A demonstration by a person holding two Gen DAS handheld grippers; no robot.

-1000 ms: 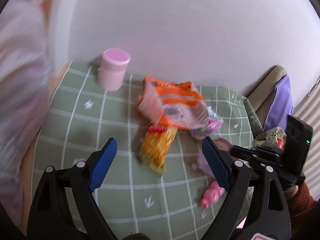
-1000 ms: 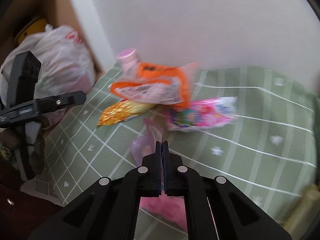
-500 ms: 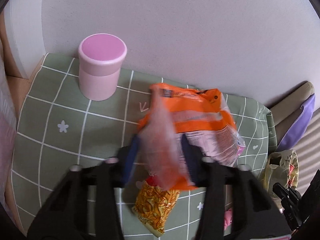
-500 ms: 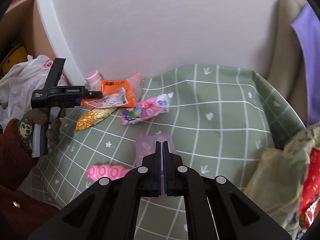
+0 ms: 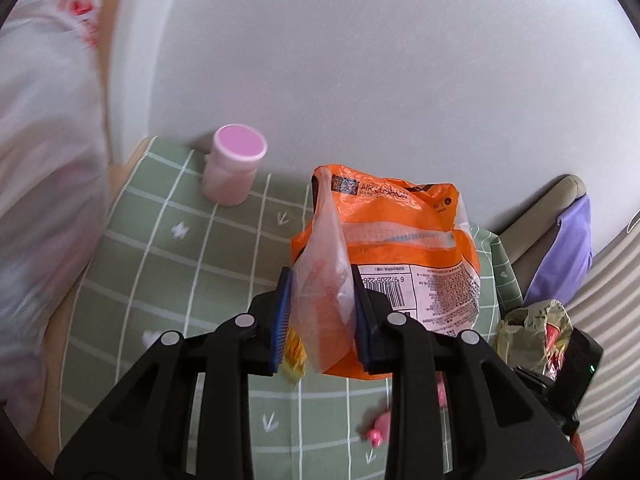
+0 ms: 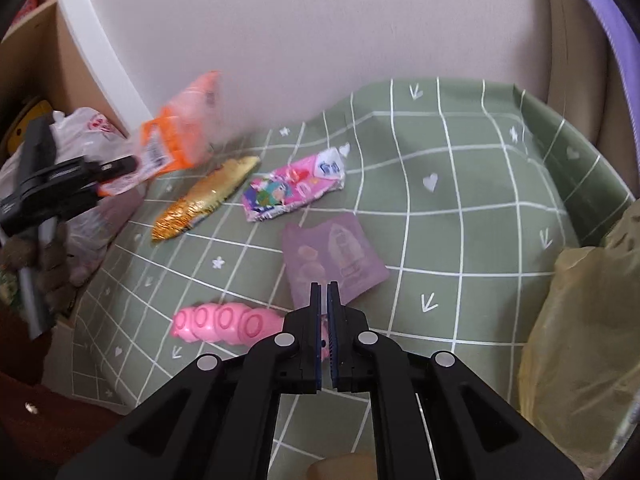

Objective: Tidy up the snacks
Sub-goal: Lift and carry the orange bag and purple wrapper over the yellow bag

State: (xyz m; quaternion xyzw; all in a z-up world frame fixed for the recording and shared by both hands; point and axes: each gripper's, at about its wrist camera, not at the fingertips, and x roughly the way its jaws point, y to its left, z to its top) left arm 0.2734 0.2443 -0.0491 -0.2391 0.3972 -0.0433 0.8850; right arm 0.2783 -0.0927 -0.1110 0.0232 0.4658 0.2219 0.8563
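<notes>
The orange packet [image 5: 400, 248] is being clenched by the closing left gripper [image 5: 320, 312]; the right gripper [image 6: 324, 320] is clenched empty, four snacks left toward twelve o'clock.

A home: checked tablecloth [image 6: 472, 184] against a wall, cushioned chair [image 5: 560, 208] beside.

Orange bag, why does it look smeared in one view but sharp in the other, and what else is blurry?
Right wrist view: orange bag streaked by motion blur. Left wrist view: its barcode print reads crisply; white plastic bag at left is smeared; fisheye bends the green checked cloth gridlines.
</notes>
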